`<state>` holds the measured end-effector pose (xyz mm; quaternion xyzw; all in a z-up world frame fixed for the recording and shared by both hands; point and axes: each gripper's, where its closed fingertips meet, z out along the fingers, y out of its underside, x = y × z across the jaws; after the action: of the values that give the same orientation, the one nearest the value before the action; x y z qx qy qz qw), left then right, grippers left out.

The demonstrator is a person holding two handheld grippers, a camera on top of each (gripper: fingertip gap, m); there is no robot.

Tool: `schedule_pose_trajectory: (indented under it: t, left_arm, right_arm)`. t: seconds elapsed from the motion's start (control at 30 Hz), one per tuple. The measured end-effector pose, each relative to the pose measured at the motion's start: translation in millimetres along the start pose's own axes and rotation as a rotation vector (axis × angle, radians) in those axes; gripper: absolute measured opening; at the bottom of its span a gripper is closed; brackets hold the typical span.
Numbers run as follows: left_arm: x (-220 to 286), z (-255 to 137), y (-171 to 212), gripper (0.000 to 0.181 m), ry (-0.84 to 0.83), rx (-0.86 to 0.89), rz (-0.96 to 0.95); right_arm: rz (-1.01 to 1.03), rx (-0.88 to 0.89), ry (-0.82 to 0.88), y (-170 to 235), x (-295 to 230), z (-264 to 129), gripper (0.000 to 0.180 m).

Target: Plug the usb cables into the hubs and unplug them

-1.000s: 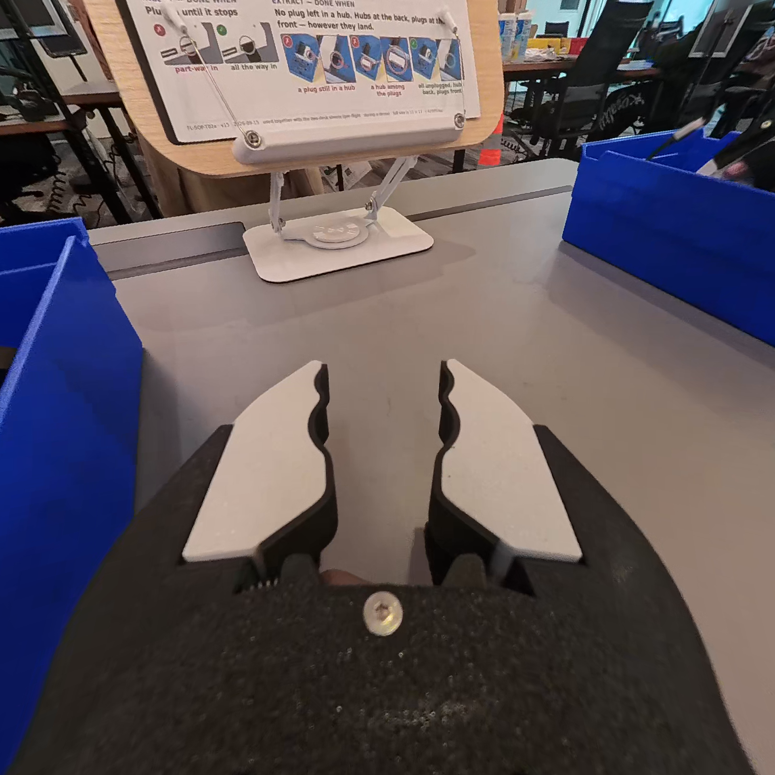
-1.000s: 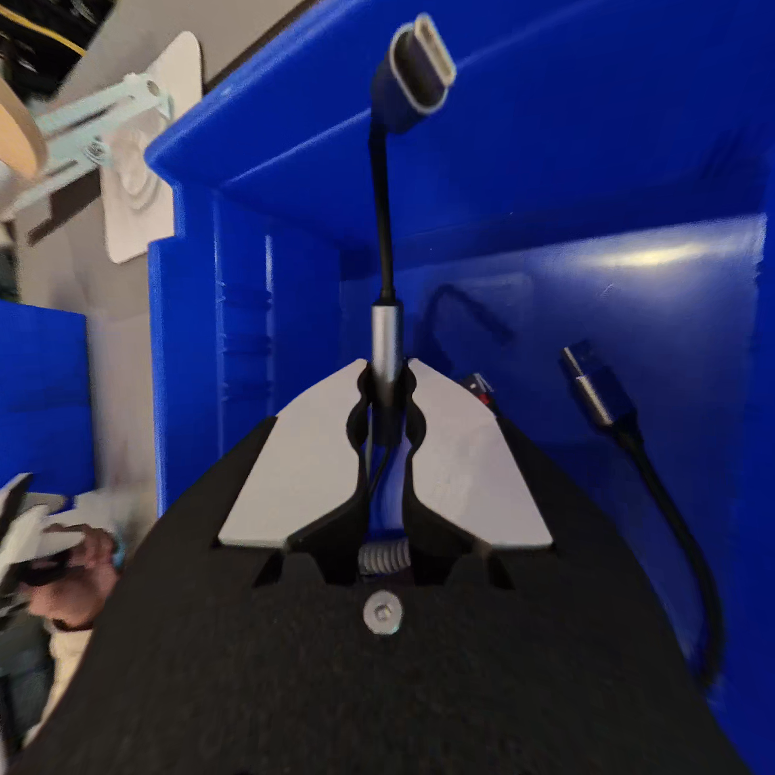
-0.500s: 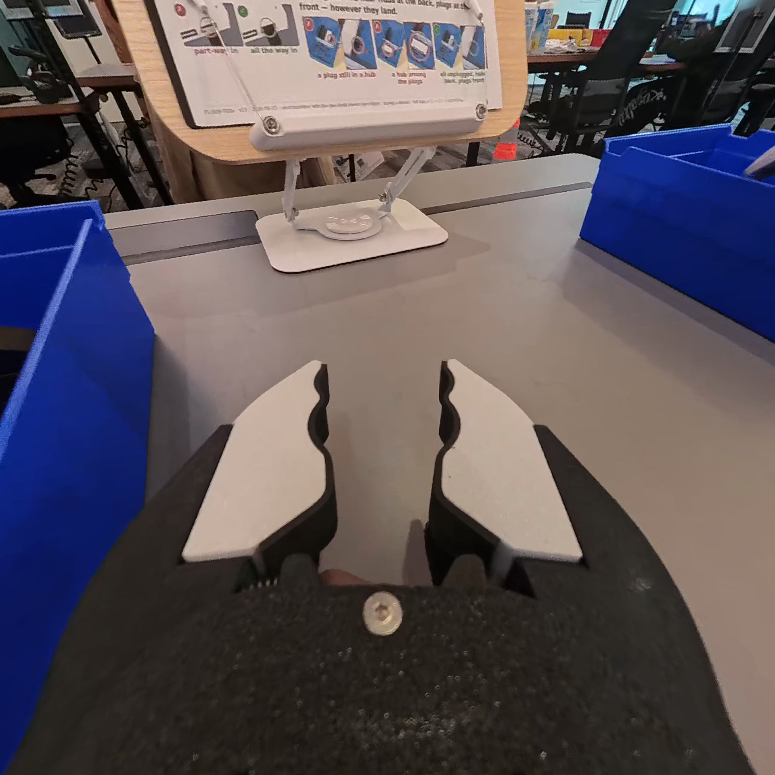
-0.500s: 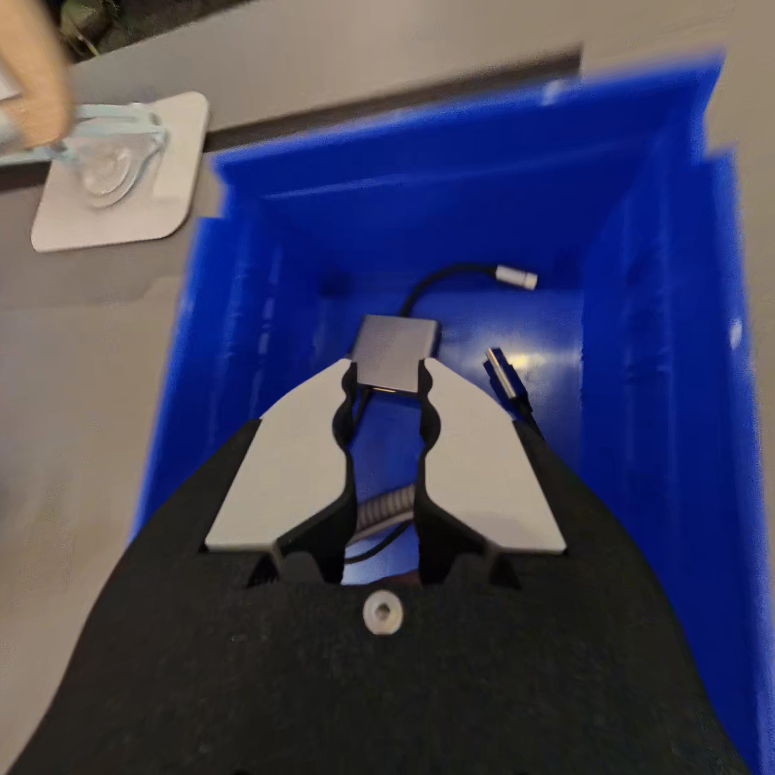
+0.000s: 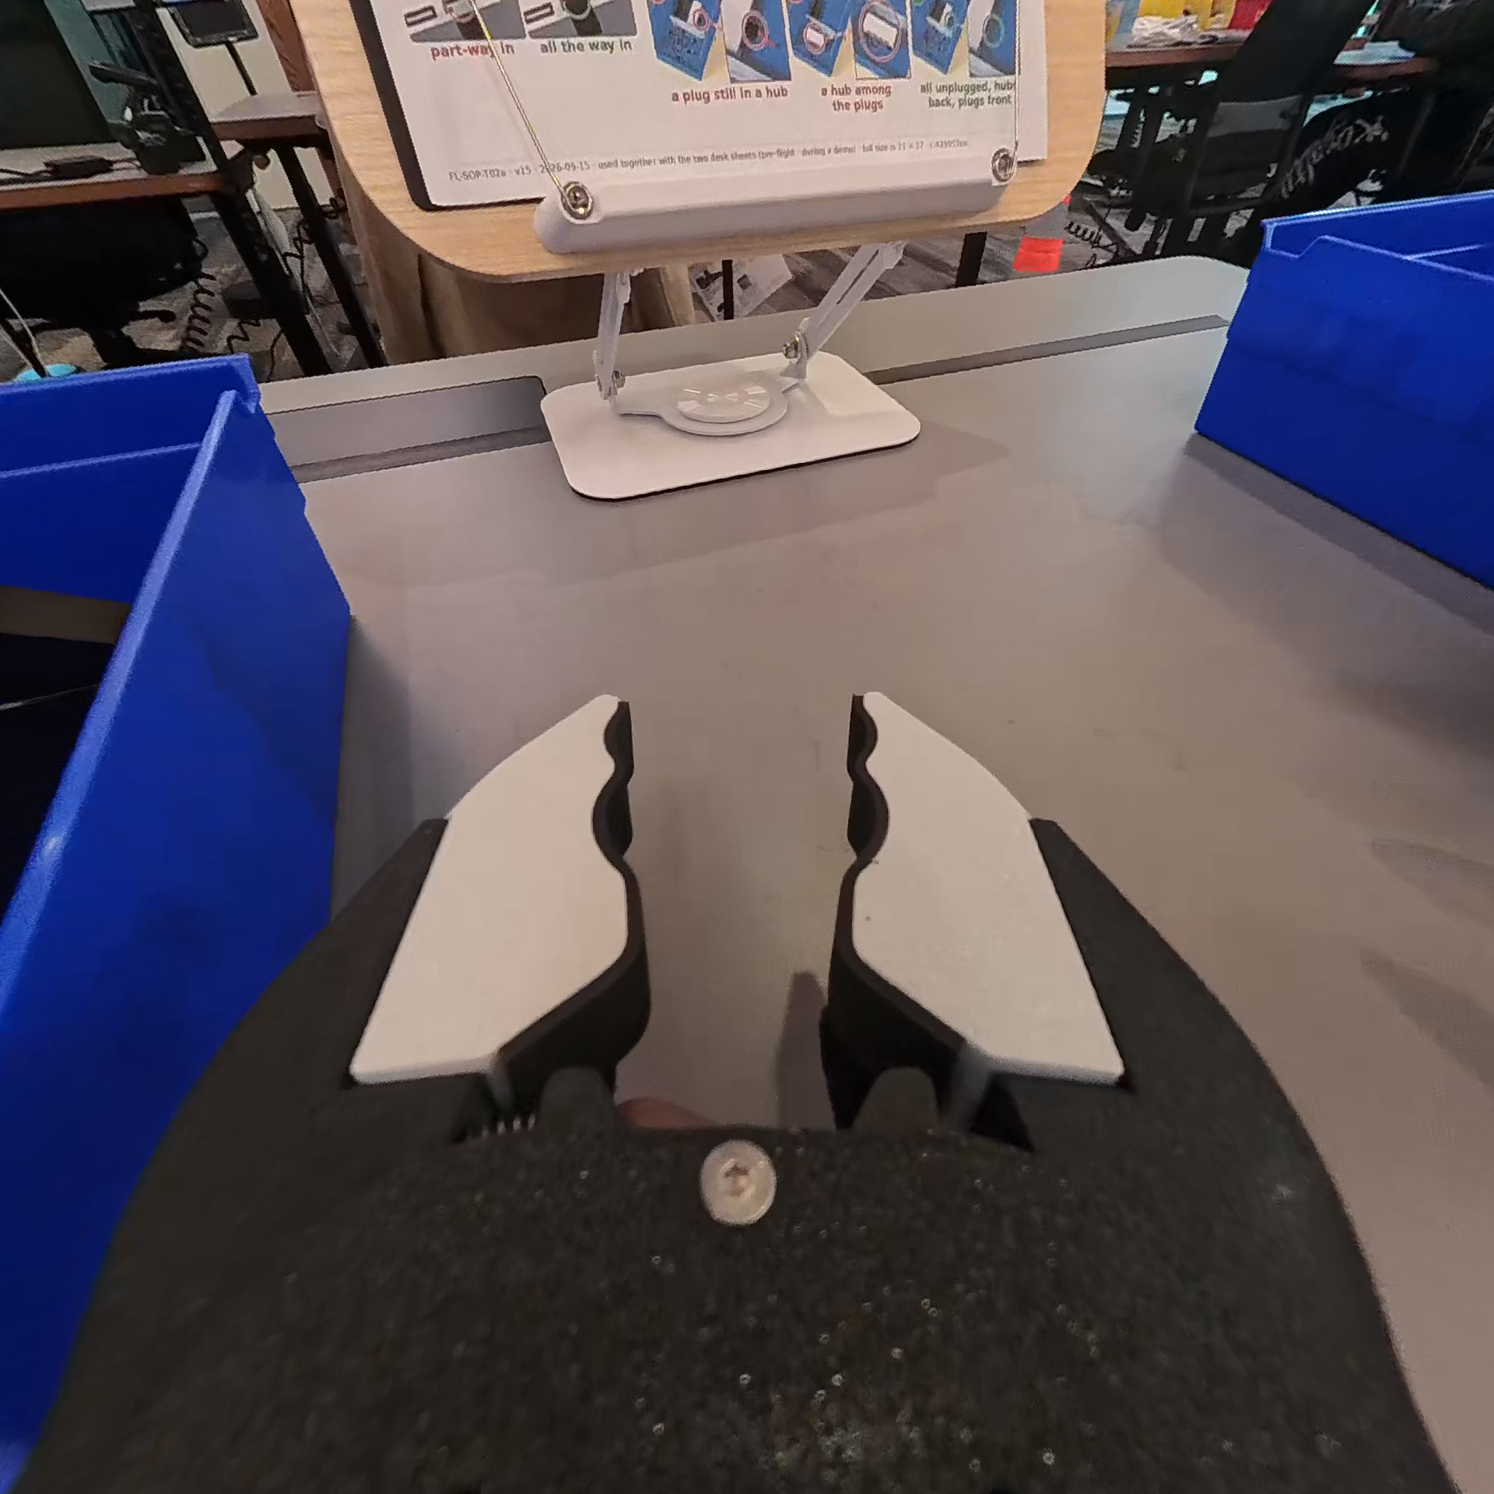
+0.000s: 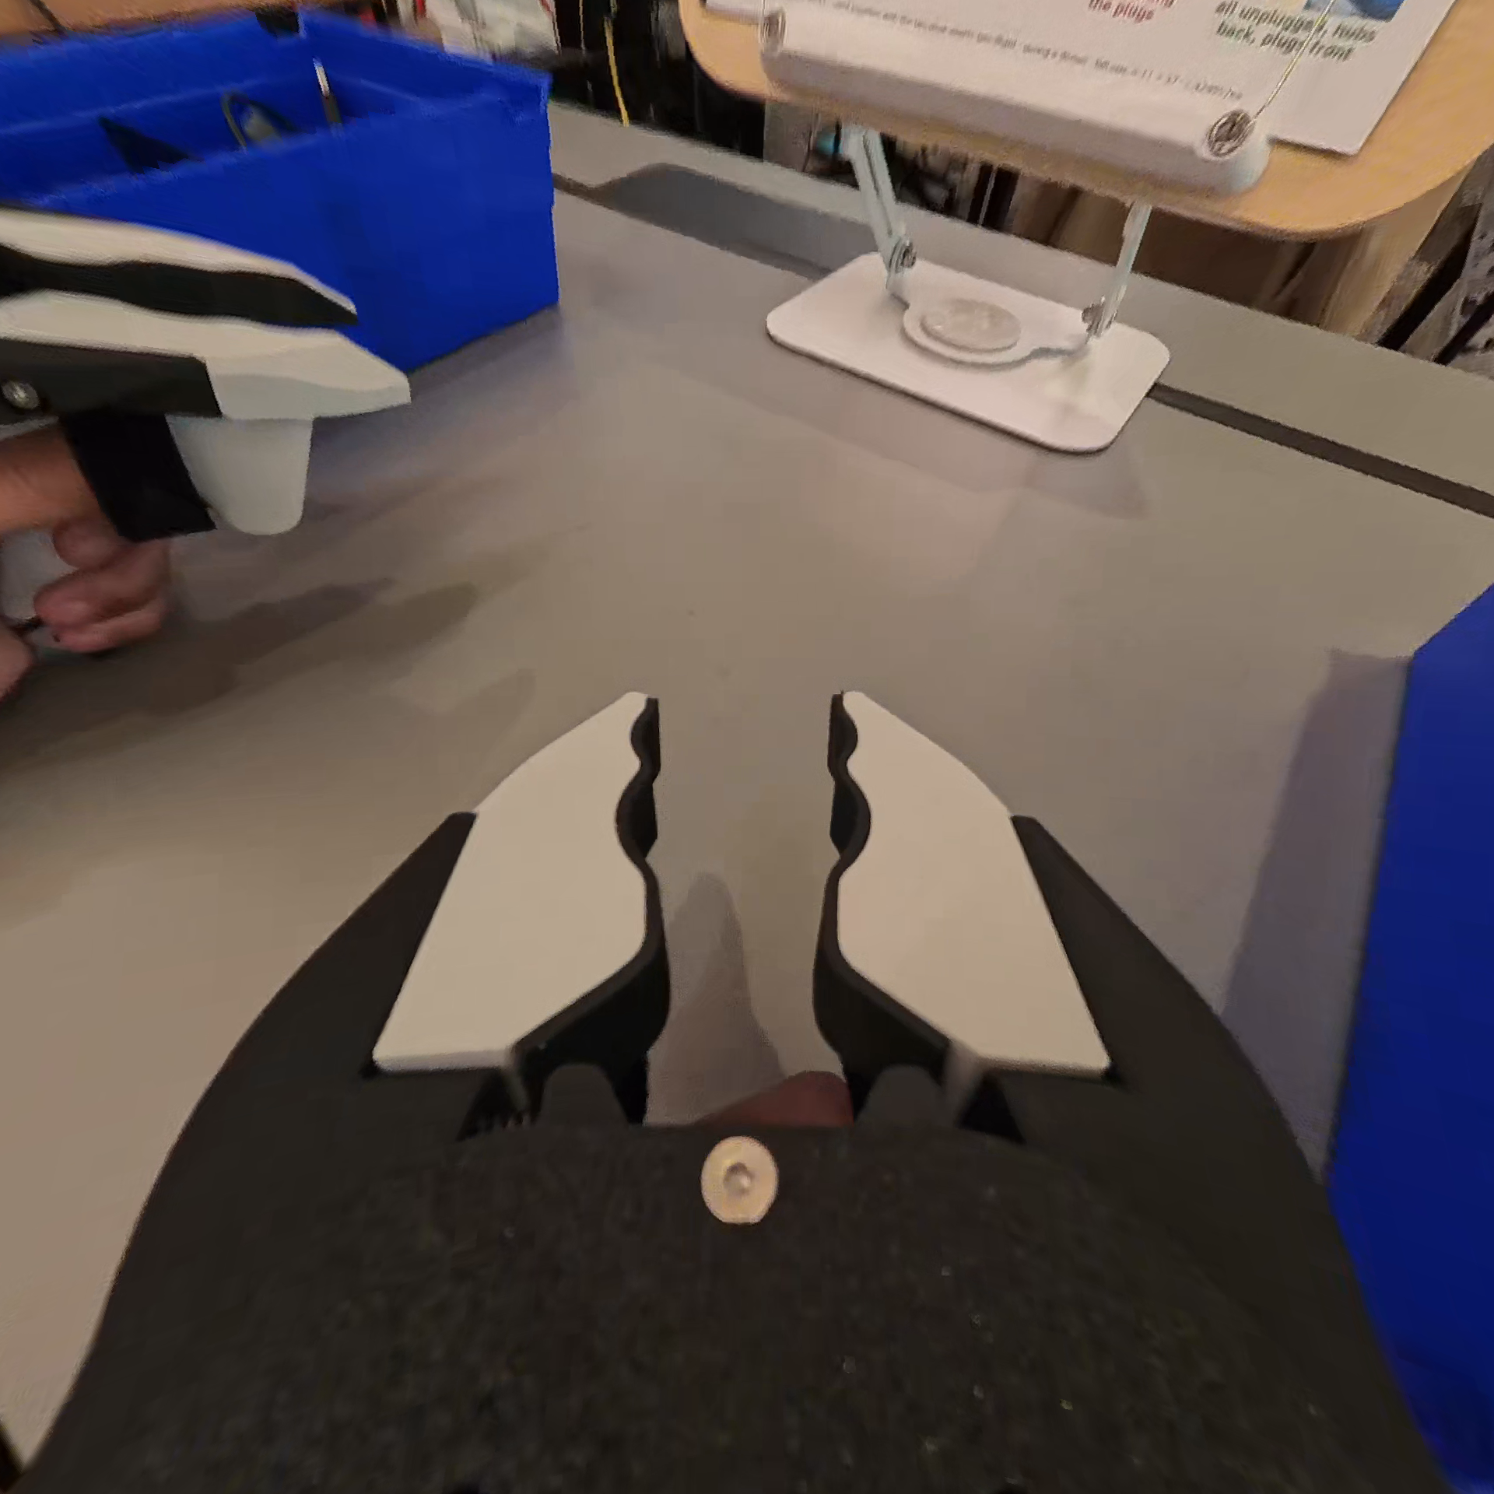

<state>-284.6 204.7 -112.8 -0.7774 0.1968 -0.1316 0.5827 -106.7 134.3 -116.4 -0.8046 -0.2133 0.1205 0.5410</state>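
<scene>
My left gripper (image 5: 737, 707) is open and empty above the grey table (image 5: 930, 647). My right gripper (image 6: 744, 703) is open and empty above the same table (image 6: 728, 525). The left gripper also shows from the side in the right wrist view (image 6: 356, 348), held by a hand (image 6: 89, 582). A blue bin (image 6: 323, 186) at the far left of that view holds dark cables (image 6: 251, 121), barely visible. No hub or plug shows clearly in either view.
A blue bin (image 5: 145, 728) stands close on the left and another (image 5: 1374, 388) at the right of the left wrist view. A blue bin's wall (image 6: 1431, 1051) is close on my right gripper's right. An instruction board on a white stand (image 5: 728, 420) is at the table's back, also in the right wrist view (image 6: 970, 356).
My right gripper let go of the cable in the blue bin, opened, and swung out over the table. My left gripper stayed open and moved slightly forward.
</scene>
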Motion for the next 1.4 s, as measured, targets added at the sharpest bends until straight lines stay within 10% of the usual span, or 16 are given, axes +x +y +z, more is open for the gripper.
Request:
schedule_pose_trajectory:
  t: [0.03, 0.43, 0.6, 0.97, 1.4]
  left_arm:
    - [0, 0, 0, 0.051, -0.004, -0.002, 0.008]
    - [13, 1, 2, 0.052, 0.052, -0.016, -0.006]
    - [35, -32, -35, 0.056, 0.325, -0.018, -0.042]
    - [-140, -40, -61, 0.052, 0.238, -0.466, 0.654]
    - [-164, 14, 1, 0.039, 0.374, -0.815, 0.921]
  right_arm:
    - [0.015, 0.05, 0.003, -4, 0, 0, 0.039]
    - [-0.066, 0.219, 0.105, -13, 7, -7, 0.037]
    - [-0.059, 0.234, 0.097, -14, 7, -9, 0.037]
    - [-0.056, 0.223, 0.067, -14, 4, -6, 0.037]
    - [-0.055, 0.234, 0.054, -15, 3, -7, 0.037]
